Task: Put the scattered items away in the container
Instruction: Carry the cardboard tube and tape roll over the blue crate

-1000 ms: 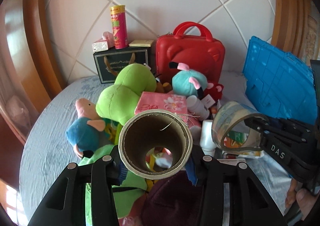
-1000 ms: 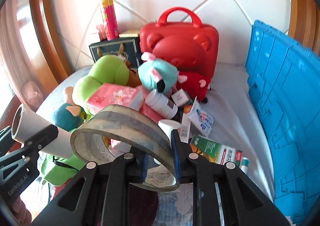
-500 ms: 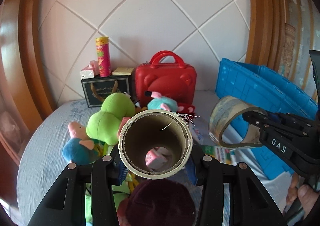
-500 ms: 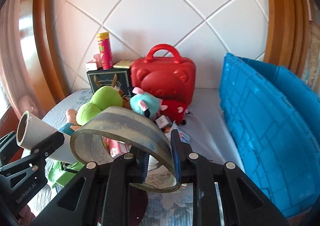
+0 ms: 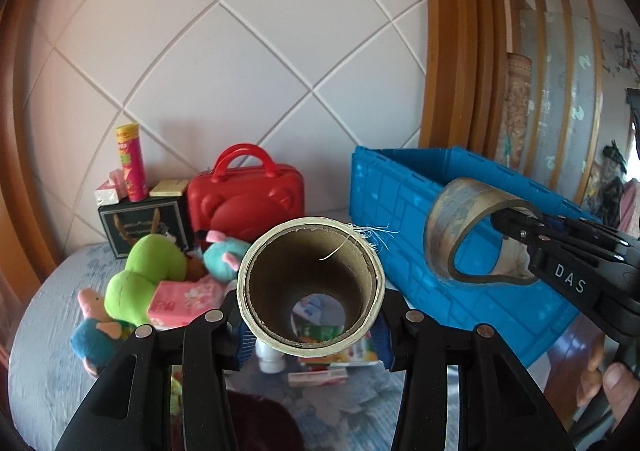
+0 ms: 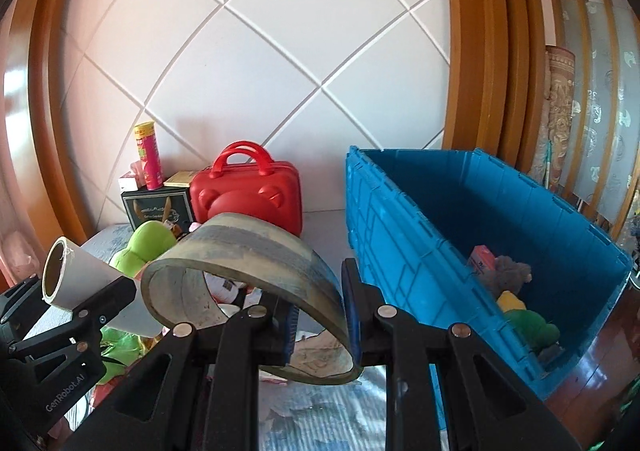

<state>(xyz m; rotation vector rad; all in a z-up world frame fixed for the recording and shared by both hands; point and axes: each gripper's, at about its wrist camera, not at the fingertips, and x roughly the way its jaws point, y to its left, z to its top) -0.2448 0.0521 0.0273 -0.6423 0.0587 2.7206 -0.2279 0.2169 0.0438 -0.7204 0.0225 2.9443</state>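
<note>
My left gripper (image 5: 310, 331) is shut on a wide cardboard tube (image 5: 312, 287), which I look straight through; the right wrist view shows the same tube (image 6: 80, 279) at the lower left in the left gripper (image 6: 100, 299). My right gripper (image 6: 320, 315) is shut on the wall of a large worn tape roll (image 6: 256, 263). In the left wrist view the roll (image 5: 460, 235) hangs in front of the blue crate (image 5: 400, 211). Both are held above the table, left of the open crate (image 6: 400, 251), which holds a pink box, a grey plush and green items.
Plush toys (image 5: 140, 271), a pink pack and small boxes lie heaped on the blue-clothed table (image 5: 48, 331). A red case (image 6: 248, 191), a black box (image 6: 156, 207) and a pink can (image 6: 148, 159) stand at the back wall. A hand (image 5: 616, 383) shows lower right.
Both grippers have risen and swung right with the tube and the tape roll still held. The pile has dropped lower in view and the crate's inside now shows.
</note>
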